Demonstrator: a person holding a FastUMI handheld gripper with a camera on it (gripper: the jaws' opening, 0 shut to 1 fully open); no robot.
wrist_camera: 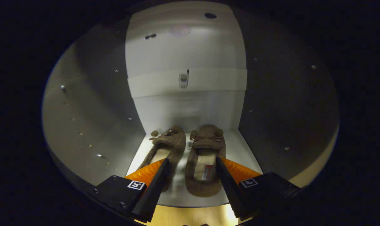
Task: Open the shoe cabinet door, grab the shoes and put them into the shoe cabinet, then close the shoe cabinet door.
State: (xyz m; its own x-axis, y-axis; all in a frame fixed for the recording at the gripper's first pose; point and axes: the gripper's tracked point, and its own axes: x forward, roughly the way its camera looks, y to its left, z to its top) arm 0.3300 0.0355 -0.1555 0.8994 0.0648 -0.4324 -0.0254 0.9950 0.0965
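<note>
- The white shoe cabinet (187, 50) stands open, its plain panelled inside lit ahead, with a small metal fitting (183, 80) on the far wall's cross rail.
- A pair of brown fuzzy slippers with little bows (190, 157) sits side by side on the cabinet floor, toes to the far wall.
- The gripper (191, 185) is spread wide, holding nothing, its fingers flanking the slippers' near heels.
- Judging by this, the shoes are stowed; withdrawing and closing the door remain.

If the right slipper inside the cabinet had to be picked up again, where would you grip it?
Grip the right slipper across its heel-end opening, coming straight in from the cabinet's open front: heel faces the tool, whose open fingers already straddle it, toe toward the back wall.
</note>
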